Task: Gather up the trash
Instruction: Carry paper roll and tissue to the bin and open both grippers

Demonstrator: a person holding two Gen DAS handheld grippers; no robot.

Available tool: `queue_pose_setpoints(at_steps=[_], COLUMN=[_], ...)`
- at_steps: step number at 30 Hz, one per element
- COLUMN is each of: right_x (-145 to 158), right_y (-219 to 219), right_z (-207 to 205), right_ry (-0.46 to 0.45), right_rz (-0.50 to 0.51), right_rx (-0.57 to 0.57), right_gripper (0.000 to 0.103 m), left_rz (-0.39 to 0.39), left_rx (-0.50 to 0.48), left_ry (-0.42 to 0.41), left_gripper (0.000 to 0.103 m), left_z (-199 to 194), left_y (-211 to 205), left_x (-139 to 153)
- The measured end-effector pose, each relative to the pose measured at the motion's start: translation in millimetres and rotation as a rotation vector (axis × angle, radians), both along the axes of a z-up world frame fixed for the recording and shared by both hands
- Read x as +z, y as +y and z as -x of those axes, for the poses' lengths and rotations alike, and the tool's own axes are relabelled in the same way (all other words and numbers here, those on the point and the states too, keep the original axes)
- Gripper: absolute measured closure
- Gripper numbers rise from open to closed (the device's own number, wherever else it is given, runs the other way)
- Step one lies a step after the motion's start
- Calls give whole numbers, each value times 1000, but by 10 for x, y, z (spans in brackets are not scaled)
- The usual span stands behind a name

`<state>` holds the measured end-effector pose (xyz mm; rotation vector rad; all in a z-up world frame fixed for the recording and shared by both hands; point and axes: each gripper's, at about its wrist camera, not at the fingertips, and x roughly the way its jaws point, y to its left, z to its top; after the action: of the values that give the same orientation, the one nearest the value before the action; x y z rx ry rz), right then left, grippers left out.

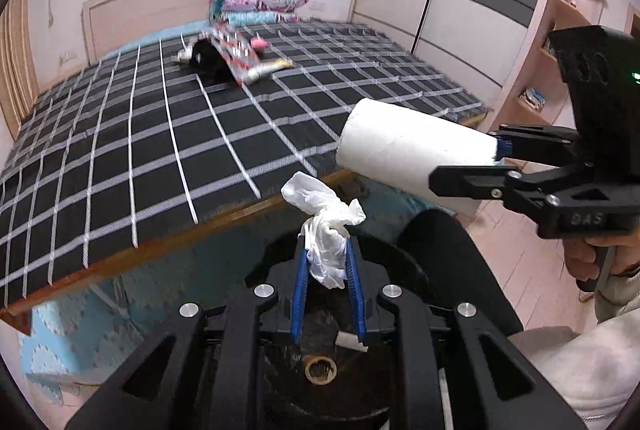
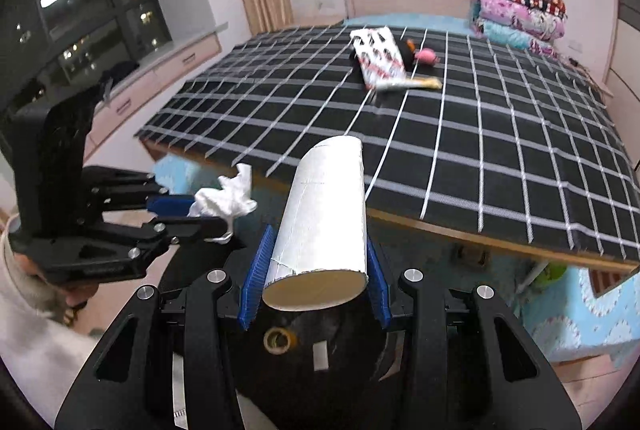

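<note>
Left wrist view: the left claw (image 1: 327,262) clenches a crumpled white tissue (image 1: 326,230) directly above a black trash bin (image 1: 320,386), probably already holding scraps.

Right wrist view: the right claw (image 2: 316,270) grips a cardboard tube (image 2: 326,218), long axis pointing toward the bed (image 2: 500,157), over the same bin.

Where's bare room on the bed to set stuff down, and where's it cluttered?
Free: the checked bedcover from its near edge up to the patterned package, plus the window-side strip. Crowded: mid-bed around that package and the pink toy, and the headboard corner under the folded quilts.
</note>
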<state>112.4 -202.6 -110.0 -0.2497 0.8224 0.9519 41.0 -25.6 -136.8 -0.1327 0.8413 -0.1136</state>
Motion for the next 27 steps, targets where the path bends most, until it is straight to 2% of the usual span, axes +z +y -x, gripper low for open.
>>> queue_pose_setpoints(at_steps=[6, 21, 27], right_x=[-242, -1229, -1440], right_y=[-84, -24, -4], right_z=[142, 147, 161], right_ry=[67, 244, 285], right_rz=[34, 200, 245], right_rx=[23, 6, 3], right_gripper=[60, 59, 59], left_rz=[10, 79, 87], left_rx=[-16, -7, -3], left_ry=[75, 277, 333], left_gripper=[85, 85, 85], left_z=[10, 8, -16], left_y=[-70, -132, -156], left_x=[-305, -1132, -1341])
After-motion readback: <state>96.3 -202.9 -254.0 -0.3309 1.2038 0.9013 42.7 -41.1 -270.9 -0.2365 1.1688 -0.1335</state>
